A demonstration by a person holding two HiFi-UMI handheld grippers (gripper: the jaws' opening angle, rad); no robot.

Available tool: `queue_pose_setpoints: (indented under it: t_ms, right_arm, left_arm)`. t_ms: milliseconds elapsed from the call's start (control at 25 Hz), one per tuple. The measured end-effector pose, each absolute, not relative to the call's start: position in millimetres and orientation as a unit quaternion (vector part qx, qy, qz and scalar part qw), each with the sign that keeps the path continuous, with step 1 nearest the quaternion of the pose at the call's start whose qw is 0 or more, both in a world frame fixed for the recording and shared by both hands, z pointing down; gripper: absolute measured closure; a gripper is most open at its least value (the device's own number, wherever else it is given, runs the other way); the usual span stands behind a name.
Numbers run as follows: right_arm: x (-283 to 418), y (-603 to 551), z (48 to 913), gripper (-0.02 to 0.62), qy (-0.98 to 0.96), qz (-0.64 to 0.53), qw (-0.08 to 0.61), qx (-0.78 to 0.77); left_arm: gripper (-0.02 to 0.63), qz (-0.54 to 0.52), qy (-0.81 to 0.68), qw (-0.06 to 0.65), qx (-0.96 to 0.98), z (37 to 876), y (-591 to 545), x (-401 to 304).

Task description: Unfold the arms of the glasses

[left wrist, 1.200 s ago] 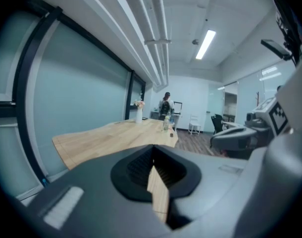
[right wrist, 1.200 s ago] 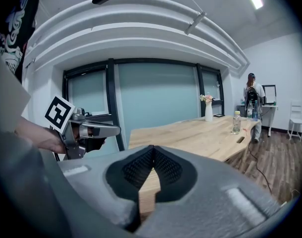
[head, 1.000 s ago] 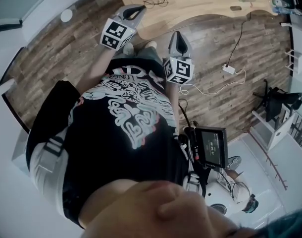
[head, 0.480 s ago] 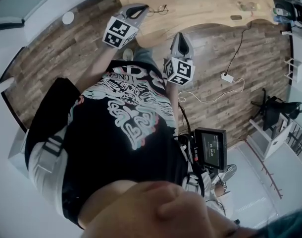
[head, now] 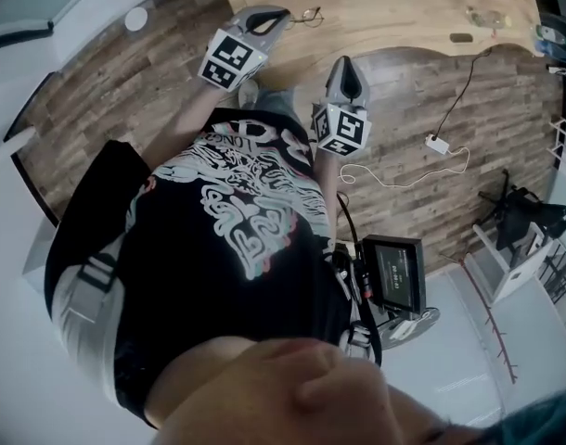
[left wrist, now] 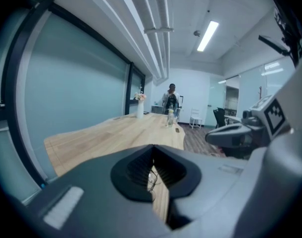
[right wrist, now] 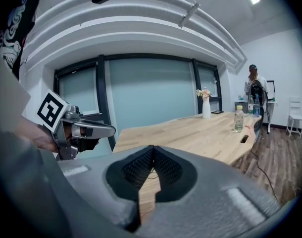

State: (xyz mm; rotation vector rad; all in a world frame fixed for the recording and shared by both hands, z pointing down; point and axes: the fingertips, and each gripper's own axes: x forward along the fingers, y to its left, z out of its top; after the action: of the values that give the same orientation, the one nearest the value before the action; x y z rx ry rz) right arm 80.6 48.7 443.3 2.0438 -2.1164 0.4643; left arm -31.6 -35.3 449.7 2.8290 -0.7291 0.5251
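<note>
Near the glasses (head: 306,15), left gripper (head: 278,15) and right gripper (head: 342,62), fingers clenched, seemingly empty.

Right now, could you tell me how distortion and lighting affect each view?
Head view: strong fisheye bends the table edge, and the glasses are tiny near the top. Left gripper view: dark corners, ceiling light blown out. Right gripper view: dark corners too, evenly lit, bottle clear.

The glasses (head: 307,15) lie on the table (head: 404,12) near its edge, just ahead of the left gripper (head: 279,13).
</note>
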Motion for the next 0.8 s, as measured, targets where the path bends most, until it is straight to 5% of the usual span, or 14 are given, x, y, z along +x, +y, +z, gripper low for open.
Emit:
queue_pose_setpoints:
  t_ms: [800]
  right_arm:
    - [100.3, -12.6, 519.2, 0.595, -0.748, 0.158, 0.197, 0.614]
  left_arm:
    - [0.618, 0.253, -0.219, 0.108, 0.936, 529.6, -71.1, 22.3]
